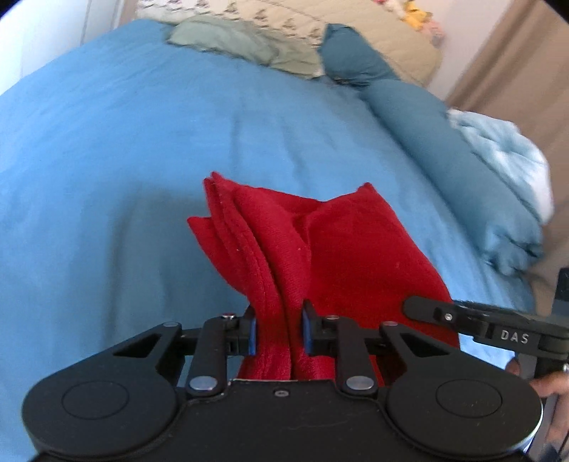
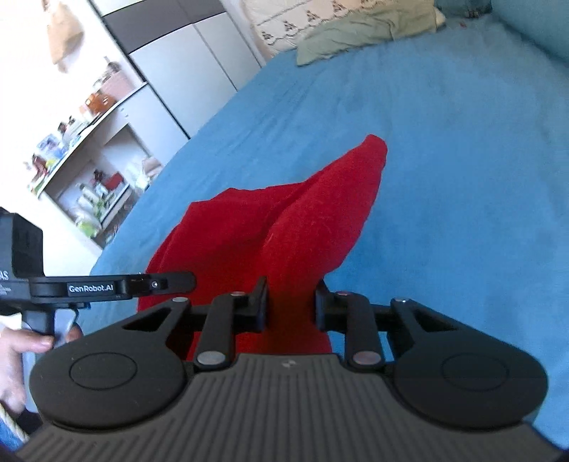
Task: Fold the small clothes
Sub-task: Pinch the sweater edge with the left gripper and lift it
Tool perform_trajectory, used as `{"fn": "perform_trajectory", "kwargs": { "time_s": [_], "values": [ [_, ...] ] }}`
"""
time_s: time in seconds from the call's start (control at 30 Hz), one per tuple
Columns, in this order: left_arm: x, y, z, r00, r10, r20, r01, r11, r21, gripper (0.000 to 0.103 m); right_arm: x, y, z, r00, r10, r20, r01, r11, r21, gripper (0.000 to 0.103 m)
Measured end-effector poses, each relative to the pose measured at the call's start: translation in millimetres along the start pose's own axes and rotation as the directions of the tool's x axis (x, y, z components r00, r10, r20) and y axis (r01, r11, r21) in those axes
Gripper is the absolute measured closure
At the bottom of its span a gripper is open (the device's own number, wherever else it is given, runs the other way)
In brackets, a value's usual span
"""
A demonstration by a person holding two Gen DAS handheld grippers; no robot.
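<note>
A red cloth (image 1: 330,248), folded into several layers, hangs above the blue bed sheet (image 1: 142,142). My left gripper (image 1: 279,330) is shut on its near left edge. My right gripper (image 2: 291,305) is shut on its near right edge; the cloth (image 2: 306,220) rises ahead of it in two lobes. Each gripper shows in the other's view: the right gripper (image 1: 423,309) enters from the right edge, the left gripper (image 2: 177,280) from the left edge, both close beside the cloth.
A green garment (image 1: 245,46) and a patterned pillow (image 1: 284,21) lie at the head of the bed. A teal duvet (image 1: 434,142) is bunched along the right side. Shelves with clutter (image 2: 89,160) and a wardrobe (image 2: 185,71) stand left of the bed.
</note>
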State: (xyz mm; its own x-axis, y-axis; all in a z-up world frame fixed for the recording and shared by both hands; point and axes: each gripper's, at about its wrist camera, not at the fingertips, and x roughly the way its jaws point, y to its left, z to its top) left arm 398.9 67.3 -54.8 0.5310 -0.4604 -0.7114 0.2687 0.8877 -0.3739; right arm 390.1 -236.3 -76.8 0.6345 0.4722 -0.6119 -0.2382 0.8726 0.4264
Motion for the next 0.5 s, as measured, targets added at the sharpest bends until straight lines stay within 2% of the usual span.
{"fn": "perform_trajectory", "kwargs": {
  "time_s": [0.17,0.27,0.4,0.43,0.5],
  "values": [
    [-30,-52,-60,1.000,0.006,0.028,-0.008,0.998,0.065,0.078,-68,2,-40,1.000,-0.029,-0.012,0.028,0.998,-0.056,0.063],
    [-22,-68,-95,1.000,-0.002,0.009,0.001,0.999,0.032,0.078,-89,-2,-77,0.998,-0.063,-0.021,0.061,0.994,-0.089,0.063],
    [1,-81,-131,0.998,0.043,-0.040,-0.042,0.999,0.032,0.076,-87,-17,-124,0.986,-0.145,-0.087,0.136,0.985,-0.102,0.061],
    [7,-83,-138,0.996,0.072,-0.046,-0.070,0.996,0.047,0.074,-84,-20,-134,0.980,-0.169,-0.104,0.158,0.981,-0.109,0.060],
    [6,-88,-148,0.989,0.149,-0.017,-0.147,0.984,0.101,0.060,-84,-24,-148,0.970,-0.224,-0.099,0.209,0.968,-0.138,0.047]
  ]
}}
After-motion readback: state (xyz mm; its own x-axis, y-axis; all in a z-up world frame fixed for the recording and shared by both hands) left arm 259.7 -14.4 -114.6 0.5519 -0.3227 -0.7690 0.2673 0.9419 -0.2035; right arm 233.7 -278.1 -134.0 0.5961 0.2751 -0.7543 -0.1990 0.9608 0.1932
